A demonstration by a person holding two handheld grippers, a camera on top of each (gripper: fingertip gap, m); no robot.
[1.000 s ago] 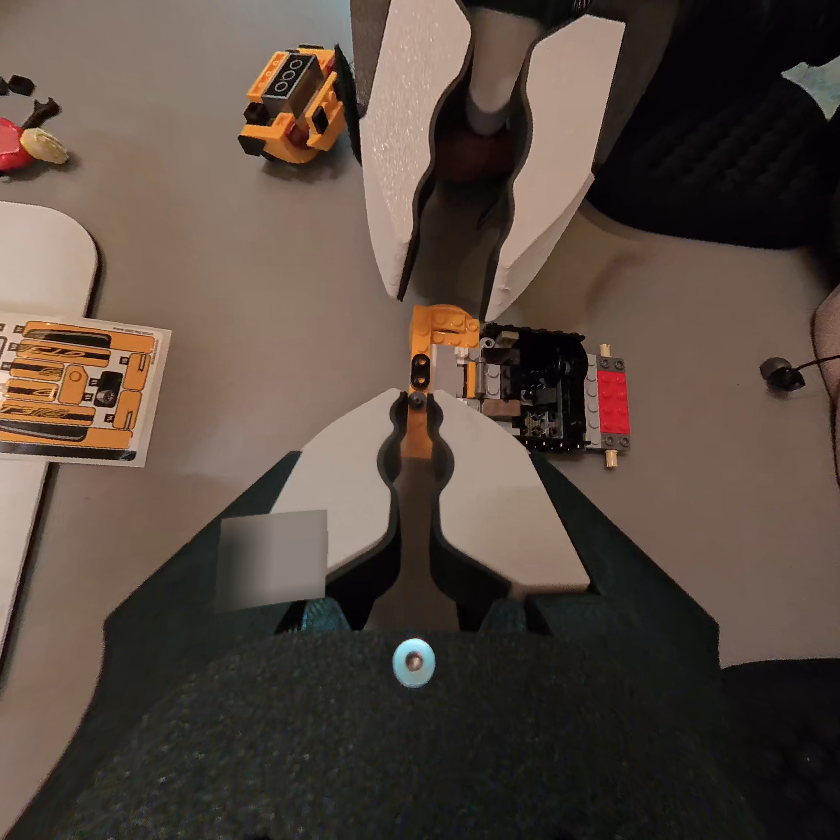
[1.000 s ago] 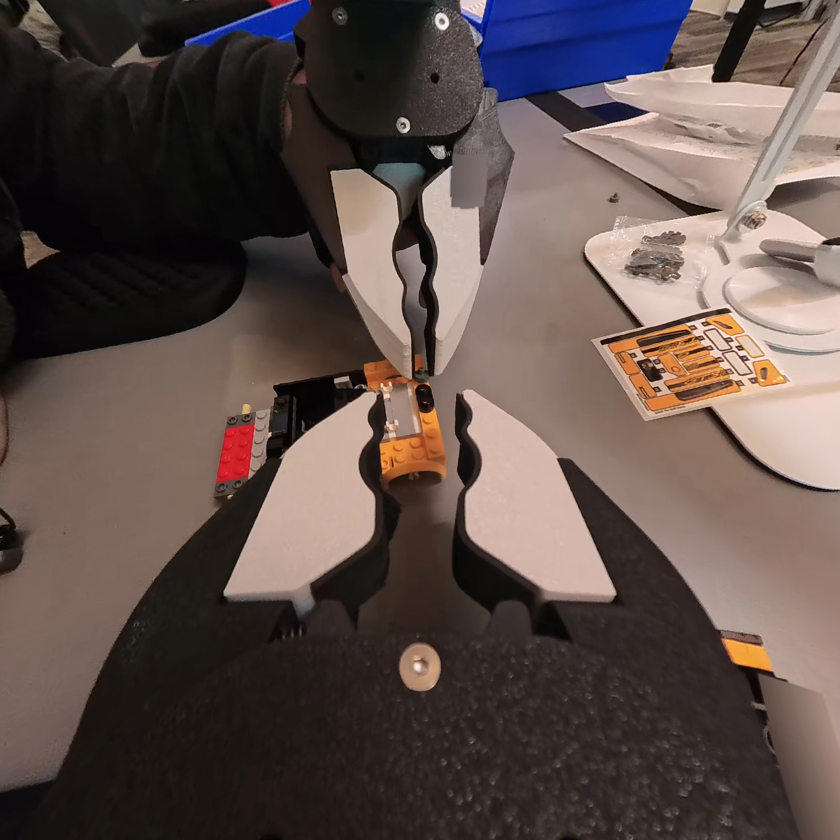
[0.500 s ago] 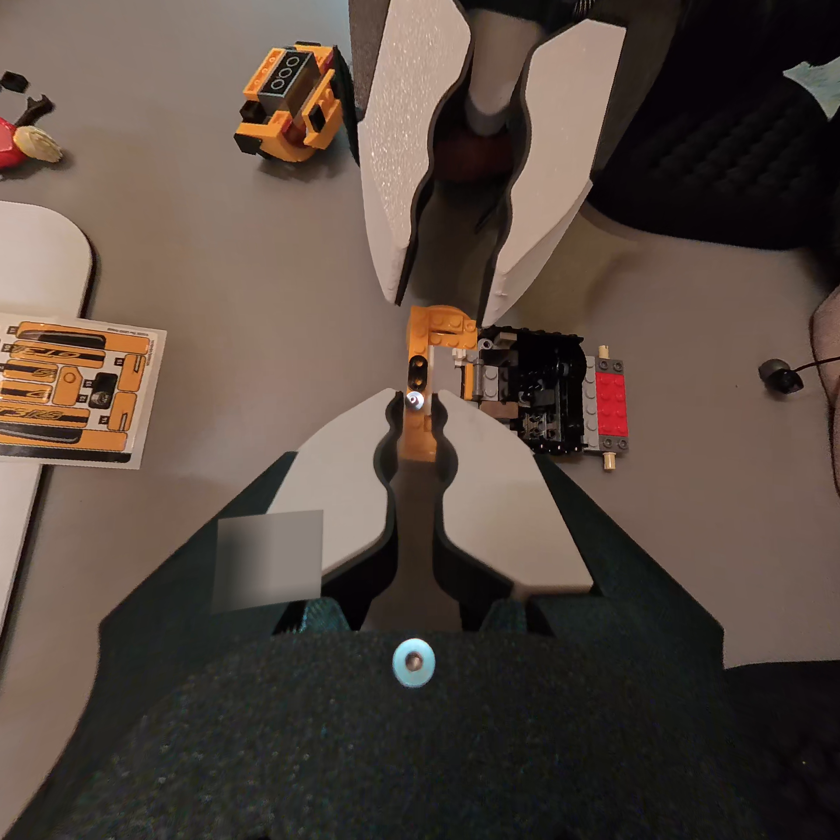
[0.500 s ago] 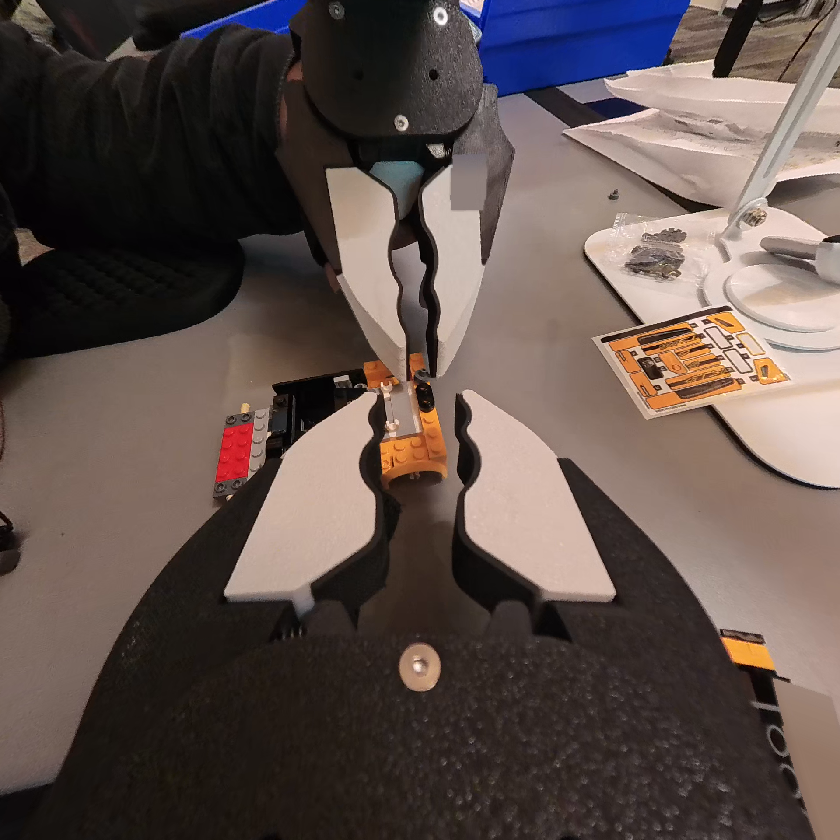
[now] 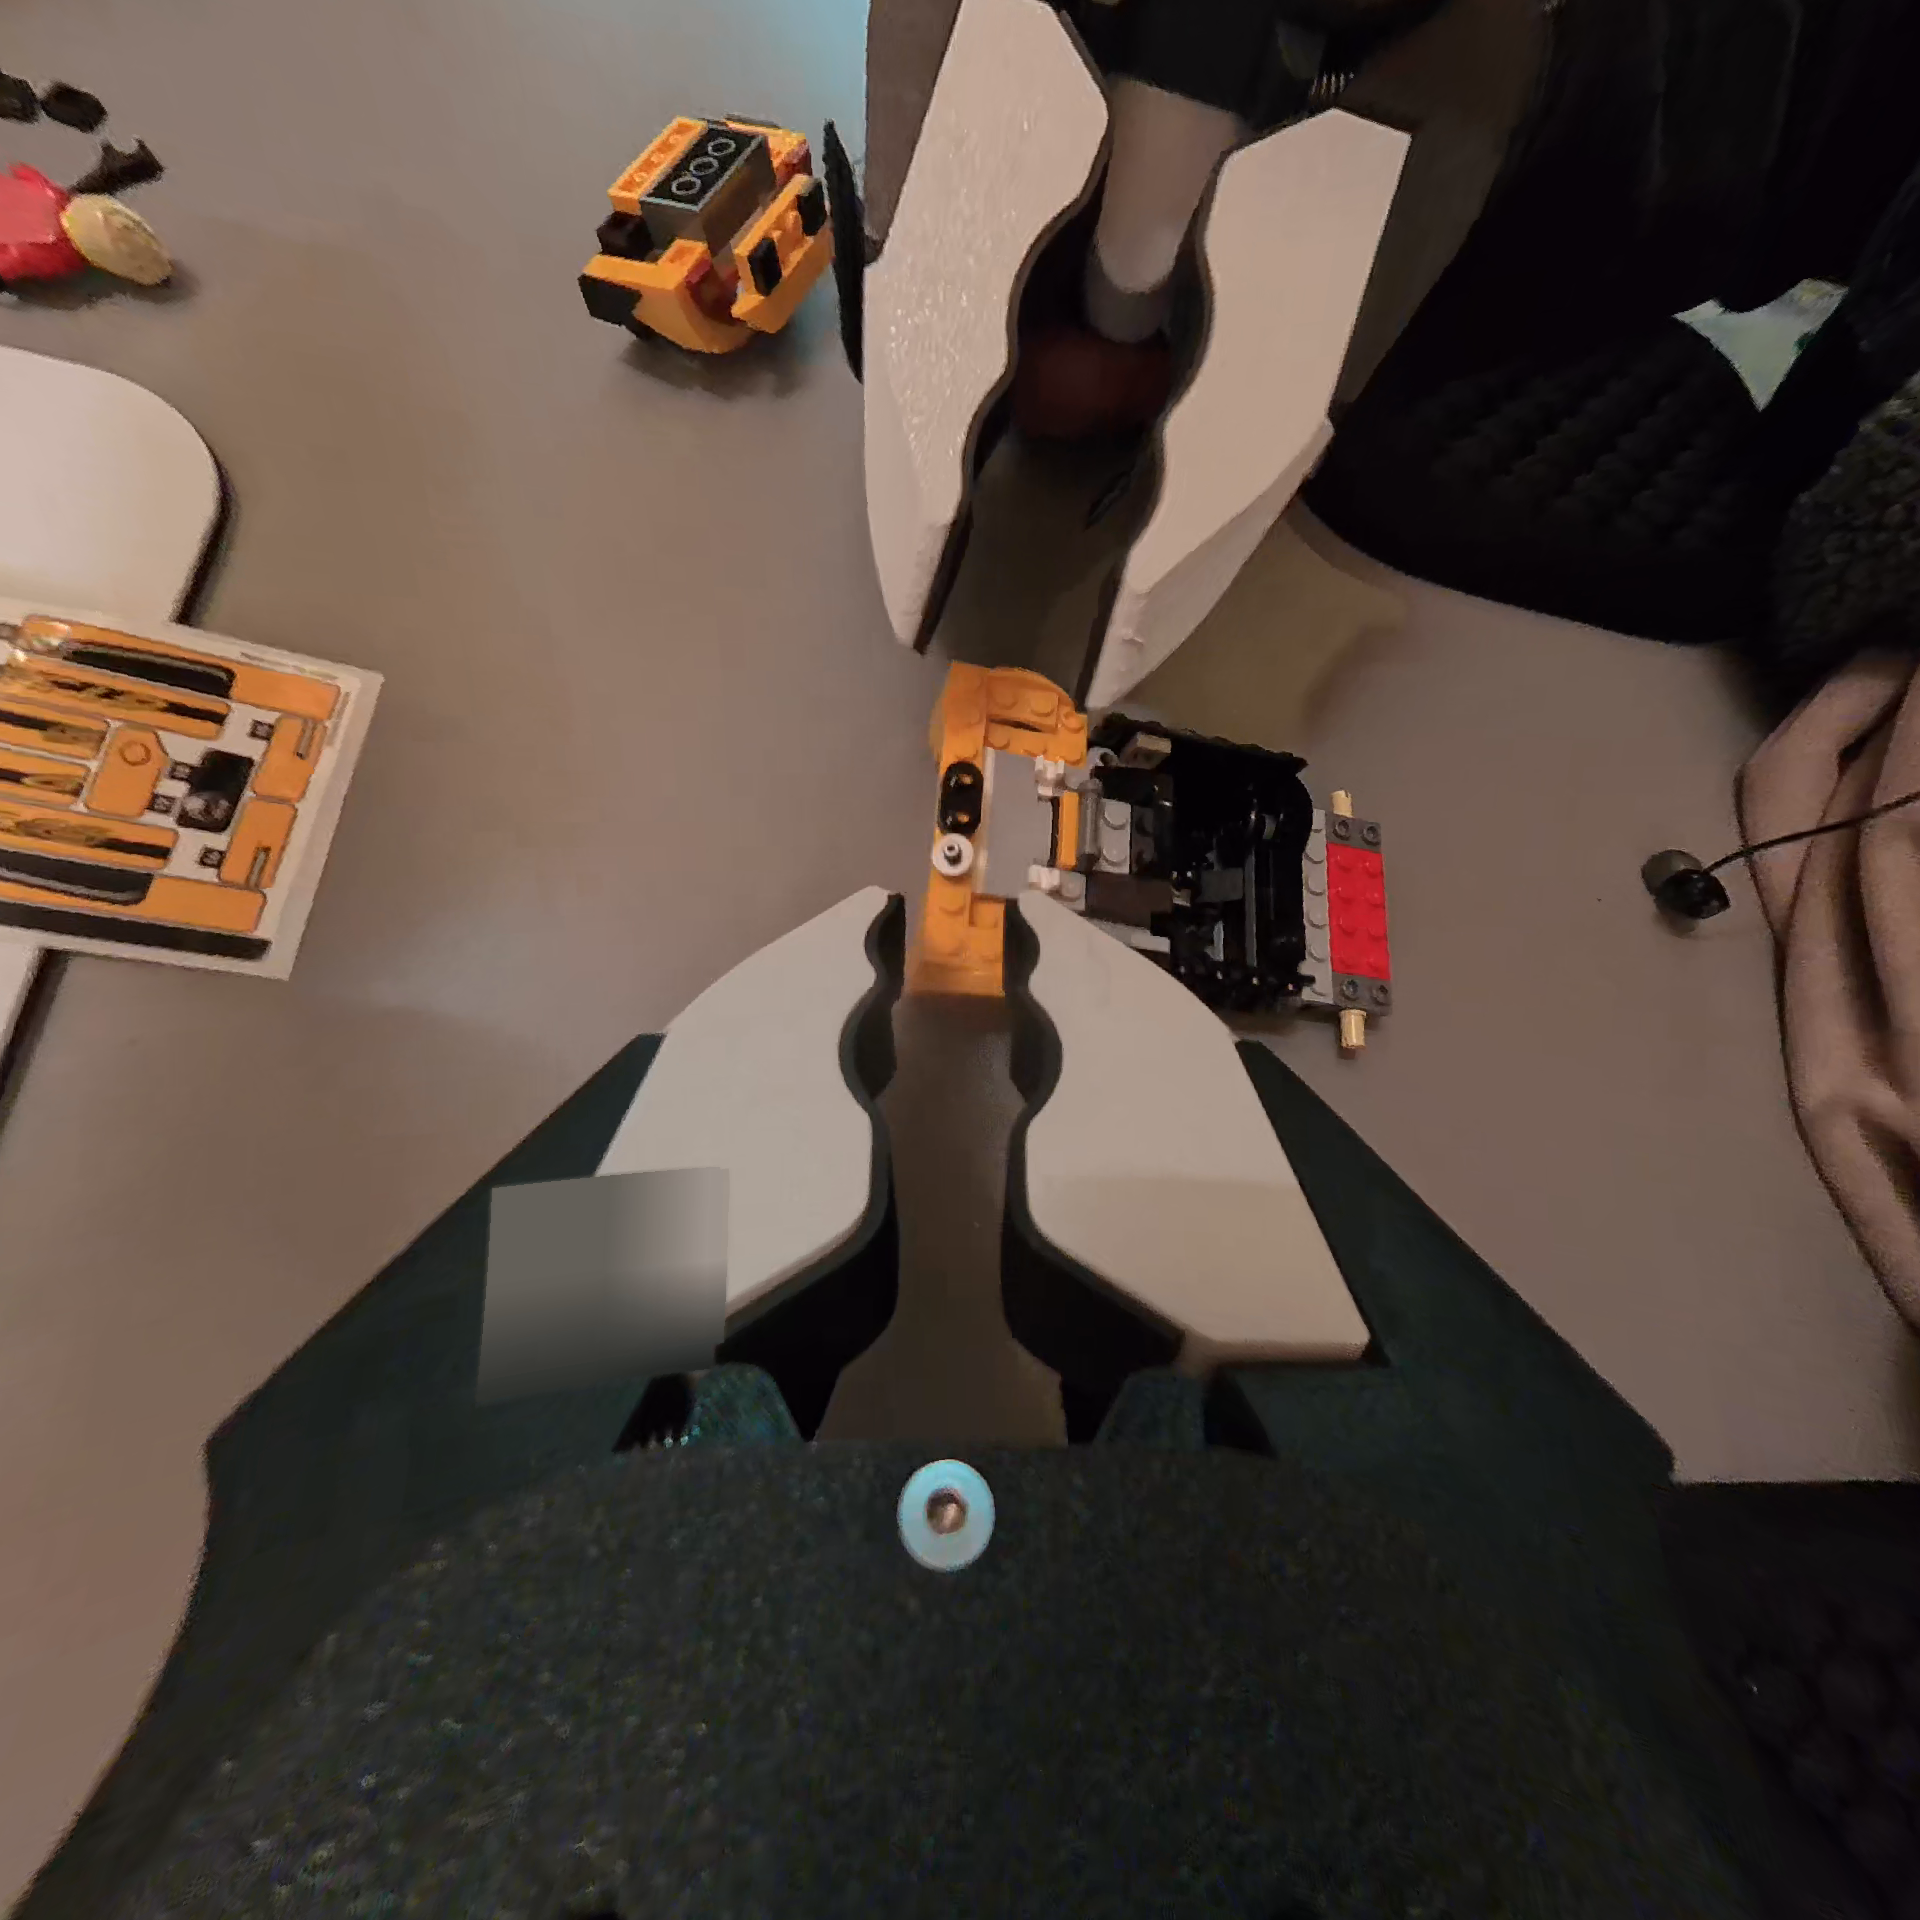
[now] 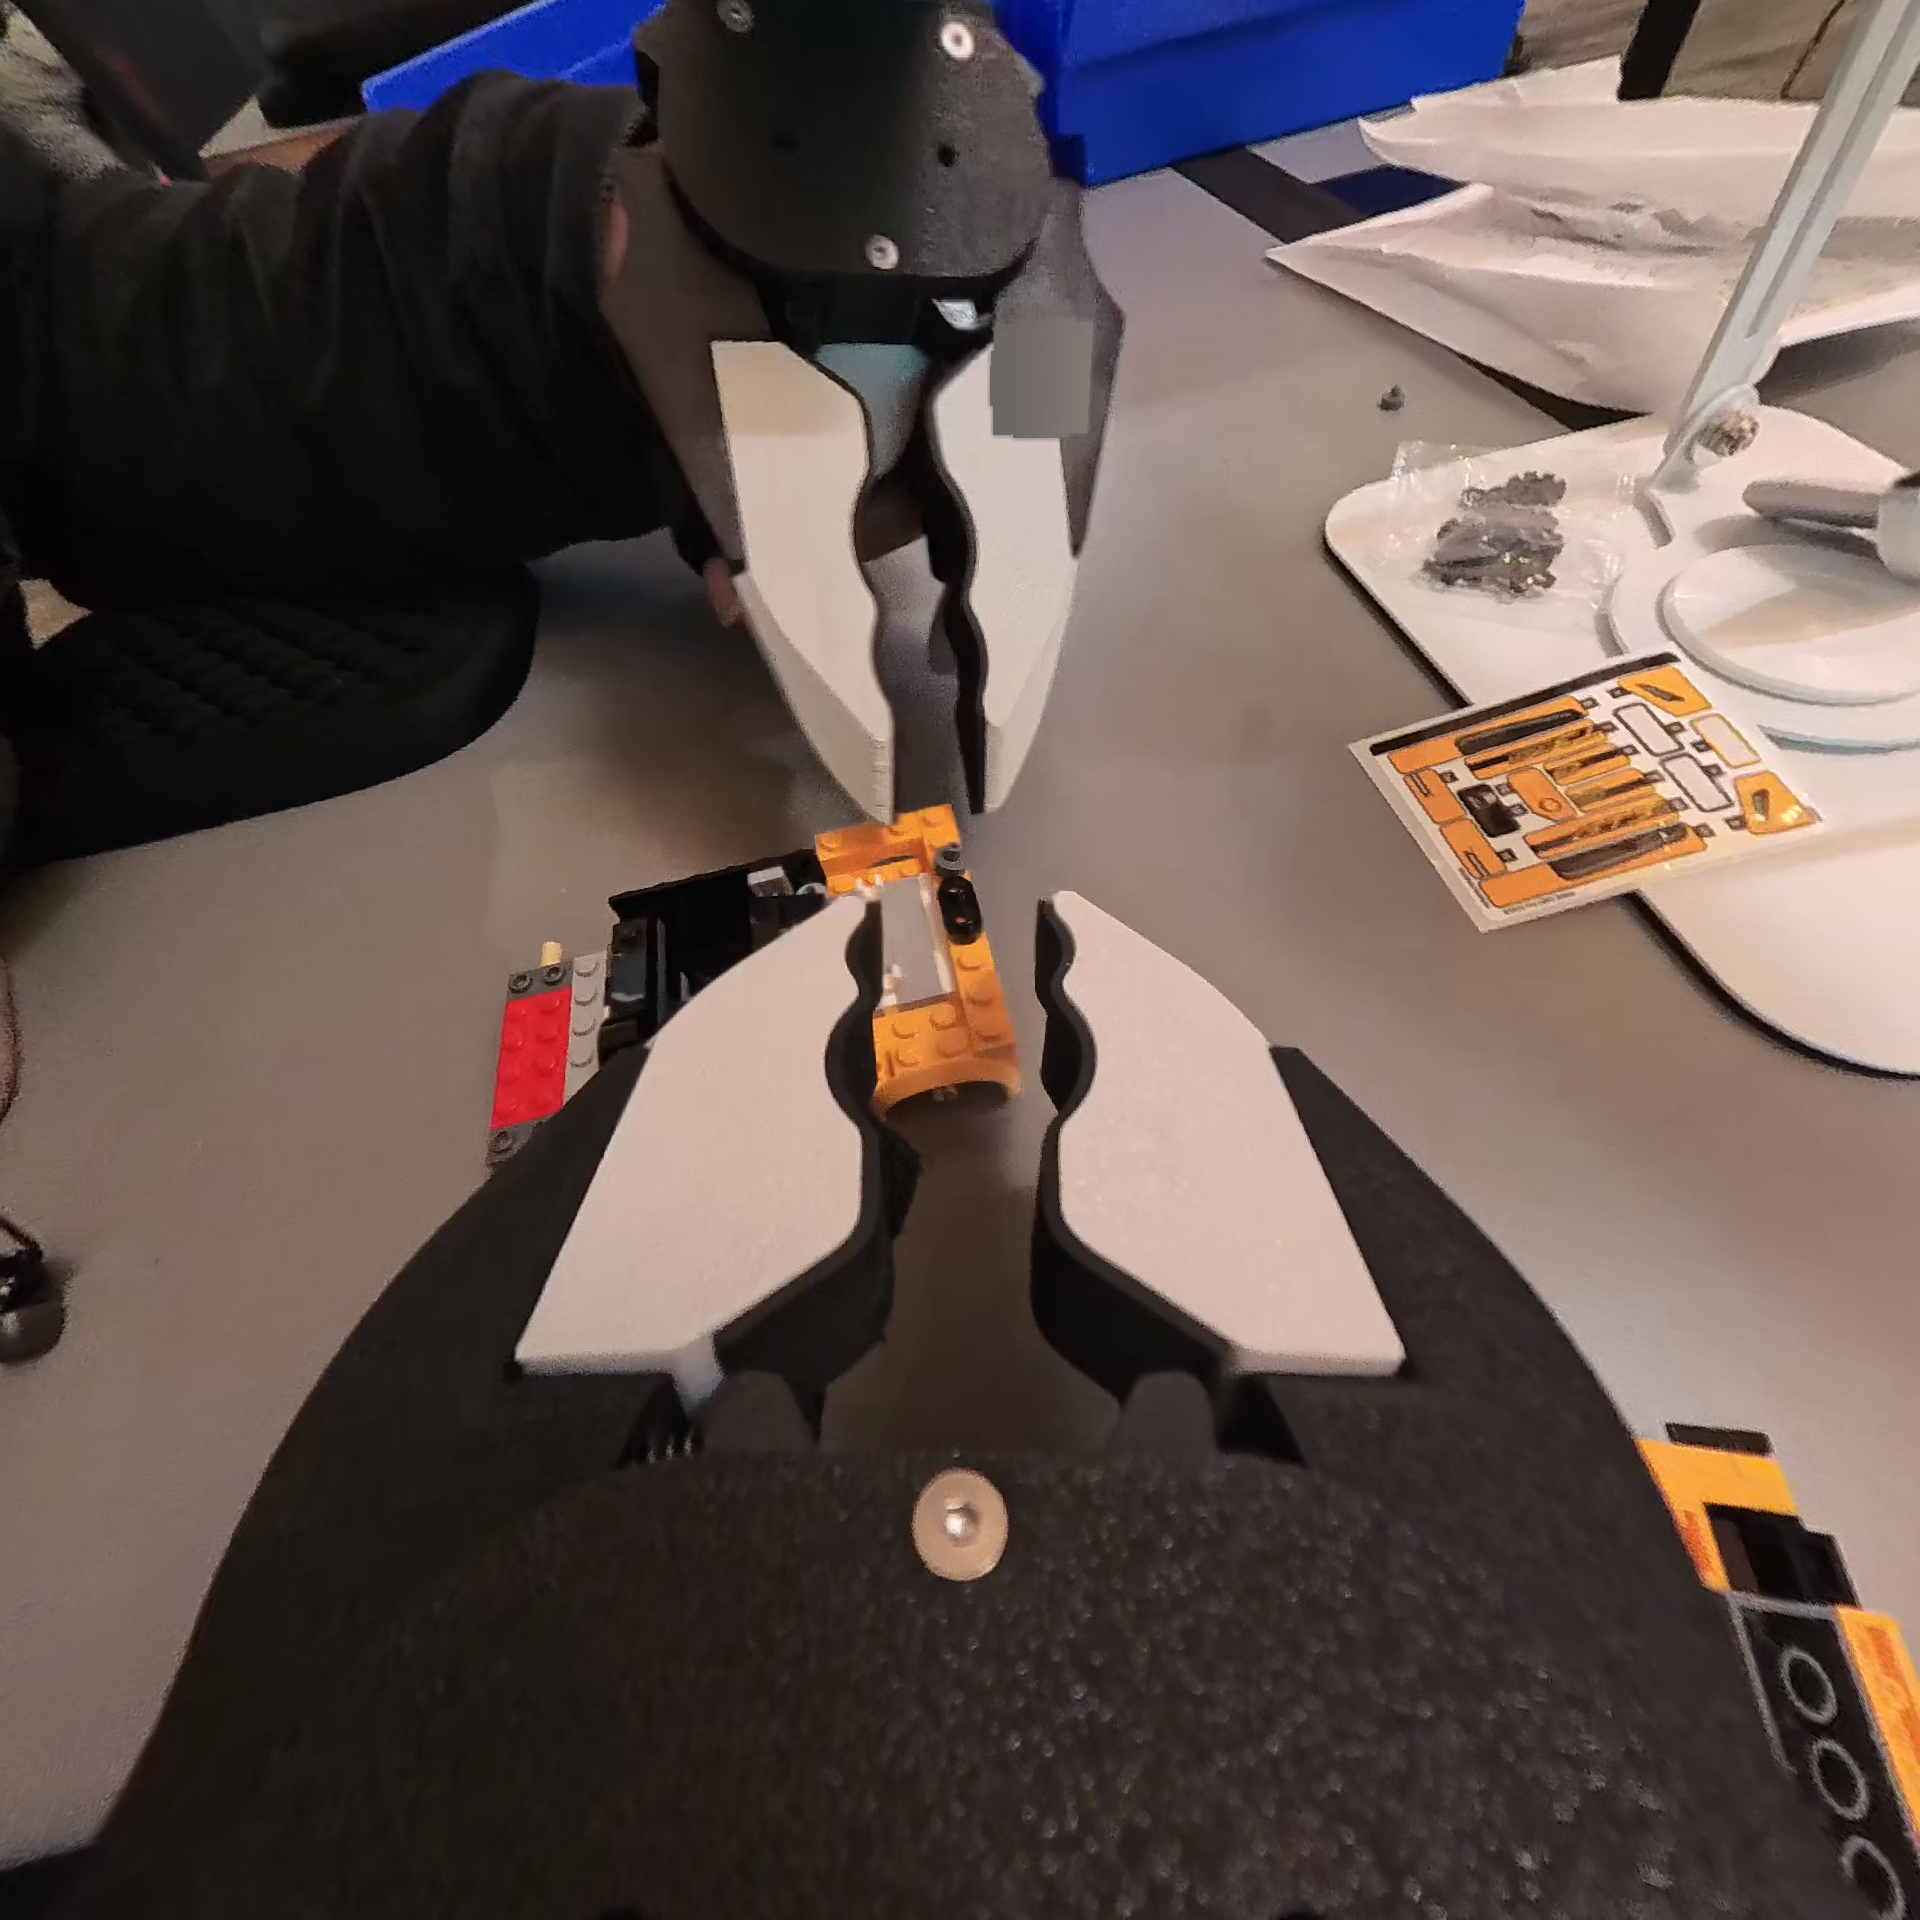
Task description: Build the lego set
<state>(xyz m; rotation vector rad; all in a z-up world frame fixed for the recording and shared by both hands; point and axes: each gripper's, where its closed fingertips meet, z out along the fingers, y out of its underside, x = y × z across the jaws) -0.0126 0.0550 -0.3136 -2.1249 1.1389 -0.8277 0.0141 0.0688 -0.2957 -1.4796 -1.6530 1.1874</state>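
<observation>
The lego car model [image 5: 1195,862] lies on the grey table, black in the middle with a red plate at one end and an orange frame [image 5: 956,935] at the other. It also shows in the right wrist view [image 6: 727,914]. A small grey round stud [image 5: 954,854] sits on the orange frame beside a black two-hole piece [image 5: 961,795]. My left gripper [image 5: 954,909] is open, its tips either side of the frame's near end. My right gripper [image 6: 951,909] is open and straddles the other orange end [image 6: 940,1039]. The two grippers face each other tip to tip.
An orange sticker sheet [image 5: 156,800] lies to the left, partly on a white lamp base [image 6: 1766,644] that holds a bag of small parts [image 6: 1496,530]. A second orange sub-build [image 5: 717,239] stands beyond. A black-sleeved arm [image 6: 312,364] rests on the table. The gap from one gripper's tips to the other's is roughly 4 cm.
My left gripper was shut on the small grey stud at the orange frame. It has opened and drawn back, leaving the stud on the frame. The right gripper has barely moved.
</observation>
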